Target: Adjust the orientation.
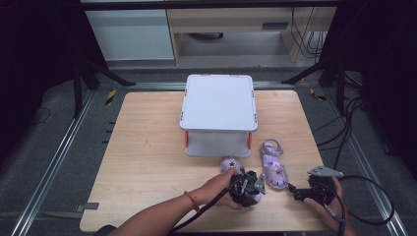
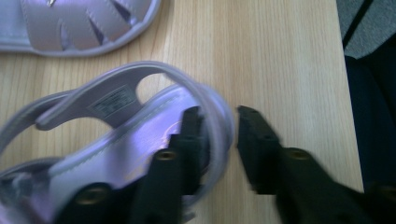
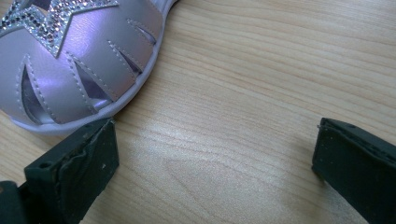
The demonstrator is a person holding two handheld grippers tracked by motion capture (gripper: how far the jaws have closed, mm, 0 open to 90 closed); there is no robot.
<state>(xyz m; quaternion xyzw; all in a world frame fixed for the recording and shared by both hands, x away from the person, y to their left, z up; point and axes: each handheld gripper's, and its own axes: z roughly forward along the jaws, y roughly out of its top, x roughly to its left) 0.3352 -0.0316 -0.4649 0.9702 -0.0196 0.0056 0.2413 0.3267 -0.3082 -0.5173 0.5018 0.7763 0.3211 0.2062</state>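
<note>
Up top, from the high view: wooden table [image 1: 147,157] w/ a white two-tier stand [image 1: 219,115] at centre, two lilac sandals just in front of it. Right sandal [image 1: 273,166] flat on the wood, toe toward the person. Left sandal [image 1: 230,165] mostly hidden behind the left gripper [image 1: 244,183], held in the left hand [image 1: 216,189] (orange band on that wrist). Right gripper [image 1: 301,192] low at the table's near-right edge, just beside the right sandal's toe, cable looping off to the side. Jaw gaps too small to read from up there.

Closer, left gripper view: heel end of the left sandal [image 2: 116,135] lying on the table, w/ its translucent heel strap and a small printed label on the inner strap. Jaws nearly together, one black jaw inside the heel cup, the other outside, rim of the heel pinched between them. Slight blur around the rim. Toe of the other sandal [image 2: 79,25] along the top edge, apart from the gripped one. Table edge and dark floor at far right.

Right gripper view adds what neither other view gives: rhinestone zigzag trim [image 3: 51,23] on the right sandal's [image 3: 79,70] front, stitched cut-out straps. Jaws wide apart, bare wood between them, nothing gripped; one jaw tip just touching or nearly touching the sandal's sole edge (cannot tell which).
</note>
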